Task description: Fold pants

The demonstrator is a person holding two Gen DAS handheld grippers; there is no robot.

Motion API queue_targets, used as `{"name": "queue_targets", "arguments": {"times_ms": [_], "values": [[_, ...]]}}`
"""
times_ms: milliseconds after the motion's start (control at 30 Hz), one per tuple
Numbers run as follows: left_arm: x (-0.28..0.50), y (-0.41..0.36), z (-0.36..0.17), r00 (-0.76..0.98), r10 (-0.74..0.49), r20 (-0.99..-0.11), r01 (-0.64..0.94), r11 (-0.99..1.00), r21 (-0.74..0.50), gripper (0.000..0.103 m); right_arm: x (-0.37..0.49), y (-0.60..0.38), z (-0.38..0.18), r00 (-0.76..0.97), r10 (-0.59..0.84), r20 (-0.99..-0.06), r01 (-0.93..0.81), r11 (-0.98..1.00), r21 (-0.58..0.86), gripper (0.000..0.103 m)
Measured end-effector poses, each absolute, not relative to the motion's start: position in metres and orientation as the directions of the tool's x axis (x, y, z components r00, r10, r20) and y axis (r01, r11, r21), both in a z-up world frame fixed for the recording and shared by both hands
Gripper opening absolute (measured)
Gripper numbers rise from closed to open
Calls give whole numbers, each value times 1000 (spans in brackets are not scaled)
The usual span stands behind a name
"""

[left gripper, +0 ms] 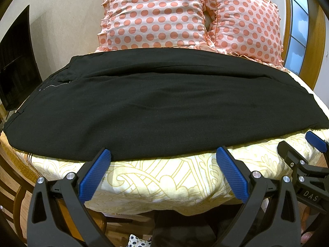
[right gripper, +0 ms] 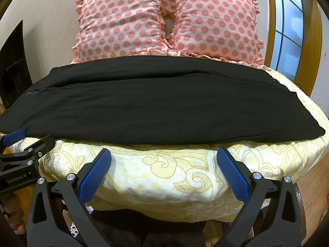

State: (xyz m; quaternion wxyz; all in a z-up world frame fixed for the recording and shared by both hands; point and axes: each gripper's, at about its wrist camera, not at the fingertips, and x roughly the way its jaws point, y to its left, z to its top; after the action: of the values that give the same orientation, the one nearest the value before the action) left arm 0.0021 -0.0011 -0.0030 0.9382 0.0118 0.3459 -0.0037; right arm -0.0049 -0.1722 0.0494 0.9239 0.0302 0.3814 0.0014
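Observation:
Black pants (left gripper: 160, 103) lie flat across the bed, folded lengthwise, waist with zipper at the left and leg ends at the right; they show the same way in the right wrist view (right gripper: 160, 103). My left gripper (left gripper: 163, 154) is open and empty, its blue fingertips at the pants' near edge. My right gripper (right gripper: 163, 154) is open and empty, just short of the near edge, over the sheet. The right gripper also shows at the right of the left wrist view (left gripper: 308, 150); the left gripper shows at the left of the right wrist view (right gripper: 18, 142).
The bed has a yellow patterned sheet (left gripper: 164, 181) with its front edge right under my grippers. Two pink polka-dot pillows (left gripper: 156, 14) (left gripper: 244, 24) stand behind the pants. A dark screen (left gripper: 16, 61) is at the left, a window (right gripper: 287, 20) at the right.

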Motion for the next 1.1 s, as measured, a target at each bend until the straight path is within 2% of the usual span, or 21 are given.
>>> {"name": "queue_targets", "arguments": {"times_ms": [933, 1000, 1033, 1067, 1100], "values": [[-2, -6, -8, 751, 0, -660, 17, 1000, 19, 101, -6, -176, 46, 705, 37, -708, 6, 998, 59, 102], [-2, -6, -7, 750, 2, -661, 14, 1000, 19, 101, -5, -176, 48, 700, 46, -712, -3, 998, 61, 102], [-5, -2, -8, 789, -1, -614, 17, 1000, 21, 101, -4, -178, 50, 693, 68, -717, -17, 997, 77, 102], [-5, -2, -8, 757, 8, -653, 7, 1000, 20, 101, -4, -181, 53, 695, 89, -713, -29, 995, 96, 102], [-10, 0, 1, 776, 6, -631, 10, 1000, 22, 101, -5, -186, 59, 705, 106, -701, -35, 993, 116, 102]]}}
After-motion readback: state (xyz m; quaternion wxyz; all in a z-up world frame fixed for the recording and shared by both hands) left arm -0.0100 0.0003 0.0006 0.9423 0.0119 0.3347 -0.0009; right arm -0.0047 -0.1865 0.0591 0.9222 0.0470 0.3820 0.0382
